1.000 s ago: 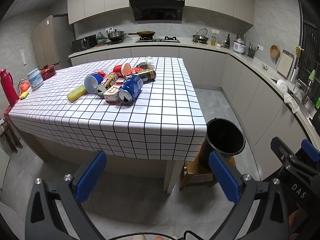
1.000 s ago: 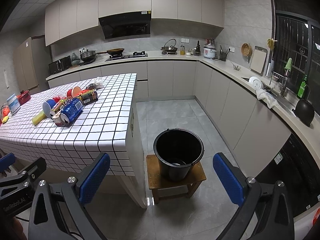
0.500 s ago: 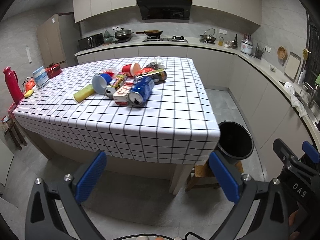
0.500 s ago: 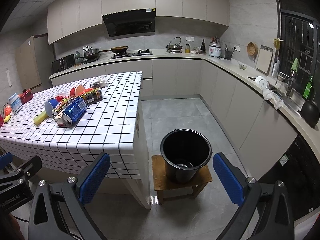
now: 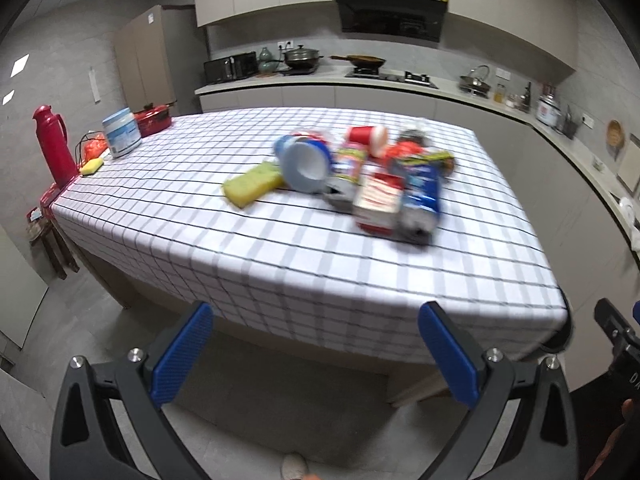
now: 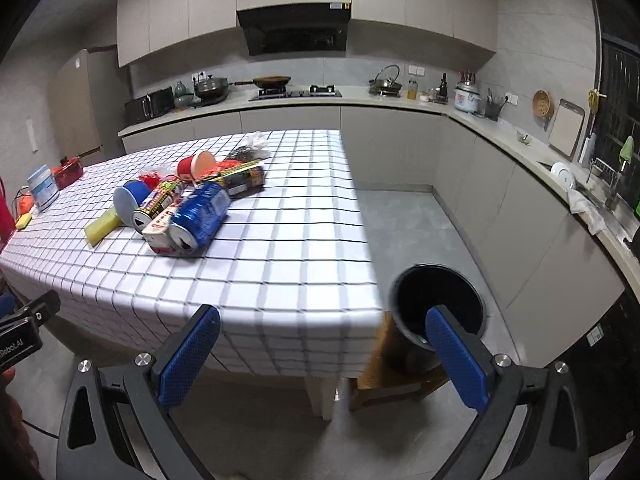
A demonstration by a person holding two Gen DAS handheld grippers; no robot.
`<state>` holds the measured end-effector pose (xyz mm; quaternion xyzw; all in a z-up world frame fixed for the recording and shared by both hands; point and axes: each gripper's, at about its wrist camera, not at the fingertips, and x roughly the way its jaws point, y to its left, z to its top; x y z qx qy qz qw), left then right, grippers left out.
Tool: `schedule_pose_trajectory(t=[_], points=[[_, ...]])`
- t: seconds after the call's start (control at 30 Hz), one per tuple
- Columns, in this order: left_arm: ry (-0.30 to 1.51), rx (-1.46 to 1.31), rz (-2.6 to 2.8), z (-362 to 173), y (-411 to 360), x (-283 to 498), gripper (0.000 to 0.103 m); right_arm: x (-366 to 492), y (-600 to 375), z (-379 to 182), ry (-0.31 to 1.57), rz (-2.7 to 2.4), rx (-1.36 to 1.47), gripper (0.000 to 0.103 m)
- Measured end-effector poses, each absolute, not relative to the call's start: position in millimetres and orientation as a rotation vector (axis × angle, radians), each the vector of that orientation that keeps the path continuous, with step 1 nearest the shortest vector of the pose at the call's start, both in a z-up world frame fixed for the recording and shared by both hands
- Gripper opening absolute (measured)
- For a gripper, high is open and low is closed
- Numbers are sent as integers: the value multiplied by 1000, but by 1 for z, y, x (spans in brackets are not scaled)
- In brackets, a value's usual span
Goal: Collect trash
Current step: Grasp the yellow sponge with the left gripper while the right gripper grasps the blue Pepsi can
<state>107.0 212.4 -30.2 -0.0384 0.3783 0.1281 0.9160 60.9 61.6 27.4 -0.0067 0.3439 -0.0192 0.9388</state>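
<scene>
A pile of trash lies on the checked tablecloth [image 5: 280, 248]: a blue can [image 6: 202, 216], a red and white carton [image 6: 160, 232], a blue cup [image 6: 130, 200], a yellow sponge [image 6: 102, 226], a red cup [image 6: 196, 165] and a dark snack bag [image 6: 244, 176]. The same pile is blurred in the left wrist view [image 5: 360, 184]. A black bucket [image 6: 438, 304] stands on a wooden stool at the table's right corner. My left gripper [image 5: 316, 354] is open and empty before the table's near edge. My right gripper [image 6: 322, 356] is open and empty, its right finger over the bucket.
A red thermos [image 5: 54, 146], a white tub [image 5: 121, 132] and a red pot [image 5: 154, 119] stand at the table's far left. Kitchen counters [image 6: 520, 152] run along the back and right walls. Grey floor [image 6: 400, 220] lies between table and counters.
Both grippers have moved up and toward the table. The trash pile looks nearer and the bucket has dropped low in the right view and left the left view.
</scene>
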Motion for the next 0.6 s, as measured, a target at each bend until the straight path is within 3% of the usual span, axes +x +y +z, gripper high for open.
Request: schedule_pose_trajectory(t=[0.17, 0.6], points=[[803, -43, 260, -39, 273, 146, 103, 100, 116, 21, 717, -41, 23, 103], [850, -28, 261, -59, 329, 227, 103, 189, 179, 10, 747, -8, 33, 103]])
